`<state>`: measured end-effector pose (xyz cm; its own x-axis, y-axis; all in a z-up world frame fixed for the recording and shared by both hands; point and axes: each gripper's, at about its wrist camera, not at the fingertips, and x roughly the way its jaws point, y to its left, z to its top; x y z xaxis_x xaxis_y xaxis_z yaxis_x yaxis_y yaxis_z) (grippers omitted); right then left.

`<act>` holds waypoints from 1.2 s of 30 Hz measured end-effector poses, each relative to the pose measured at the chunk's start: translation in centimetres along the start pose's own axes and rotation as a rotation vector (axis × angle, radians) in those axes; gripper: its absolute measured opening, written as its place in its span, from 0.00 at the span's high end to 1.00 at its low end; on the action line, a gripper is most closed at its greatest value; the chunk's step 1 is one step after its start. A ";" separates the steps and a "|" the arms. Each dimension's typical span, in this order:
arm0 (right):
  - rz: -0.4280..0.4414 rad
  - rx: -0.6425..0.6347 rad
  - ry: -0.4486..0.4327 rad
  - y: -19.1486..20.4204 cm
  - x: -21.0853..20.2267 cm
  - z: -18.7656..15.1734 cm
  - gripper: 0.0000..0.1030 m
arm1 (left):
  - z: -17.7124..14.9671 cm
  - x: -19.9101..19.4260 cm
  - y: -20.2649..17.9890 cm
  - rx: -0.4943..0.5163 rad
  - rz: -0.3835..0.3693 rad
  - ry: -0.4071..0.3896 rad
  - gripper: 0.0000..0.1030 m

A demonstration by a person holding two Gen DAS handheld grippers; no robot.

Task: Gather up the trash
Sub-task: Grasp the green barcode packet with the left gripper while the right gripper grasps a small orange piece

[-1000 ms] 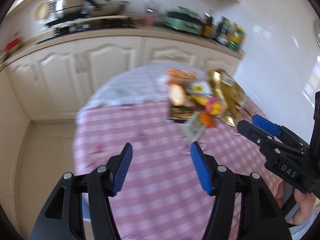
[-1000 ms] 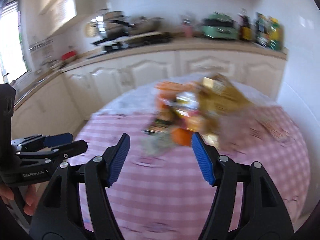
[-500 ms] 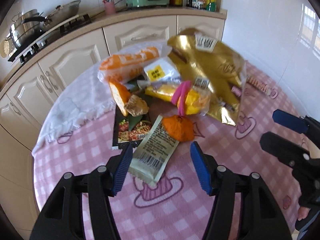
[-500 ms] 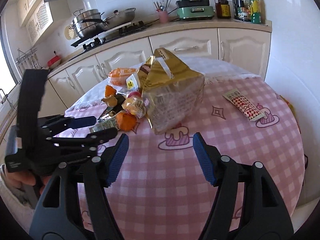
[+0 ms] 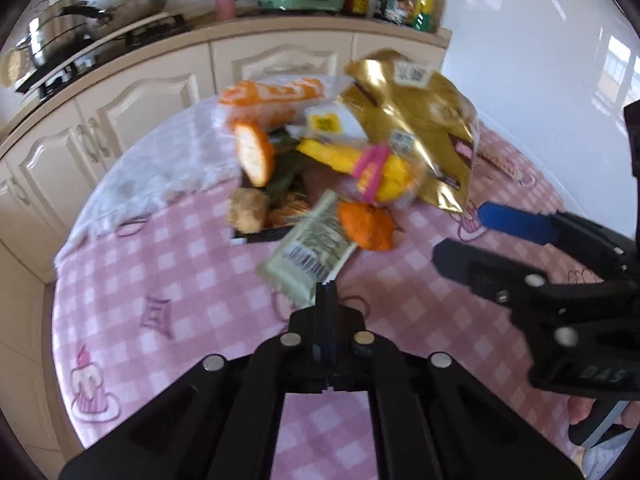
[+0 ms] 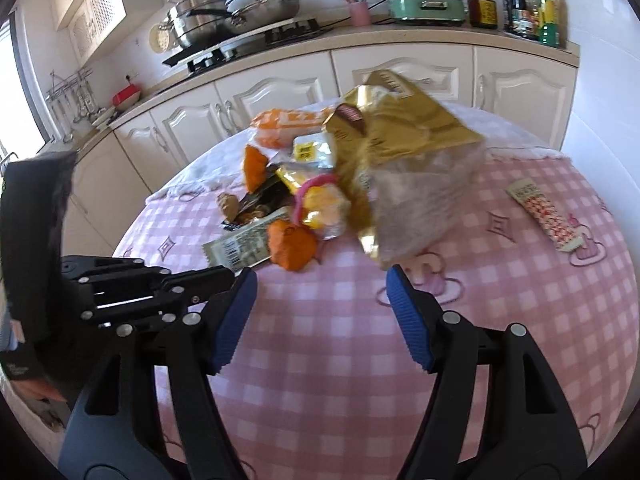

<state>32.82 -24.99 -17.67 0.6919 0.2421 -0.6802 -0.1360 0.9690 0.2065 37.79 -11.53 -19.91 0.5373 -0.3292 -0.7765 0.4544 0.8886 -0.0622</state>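
With the left gripper (image 5: 325,285) closed on the green wrapper's (image 5: 308,252) near edge on the surface and the right gripper (image 6: 320,280) open over nothing, so shallow a pinch risked slipping.

Right gripper (image 6: 320,280) hovering over pink checked tabletop (image 6: 500,320), blue-padded fingers (image 6: 236,316) standing apart, nothing lying between them. Trash pile sitting beyond fingertips: gold foil bag (image 6: 404,136) leaning over clear plastic bag (image 6: 420,204), orange peel (image 6: 290,246) lying beside green barcode wrapper (image 6: 240,246), yellow-pink packet (image 6: 320,200) resting behind peel. Red-white sachet (image 6: 544,214) lying well apart at right. Left gripper (image 6: 228,274) entering from left, fingers pressing together, tip reaching near barcode wrapper; contact not discernible.
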 end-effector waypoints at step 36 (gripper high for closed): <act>0.036 0.060 0.085 -3.1 1.7 0.2 0.84 | 3.3 2.9 -2.2 0.100 0.060 0.029 0.76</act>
<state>34.60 -27.64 -19.32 0.6243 0.2827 -0.7282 -0.1154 0.9554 0.2720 40.71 -15.51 -19.98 0.5456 -0.2660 -0.7947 0.4916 0.8696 0.0465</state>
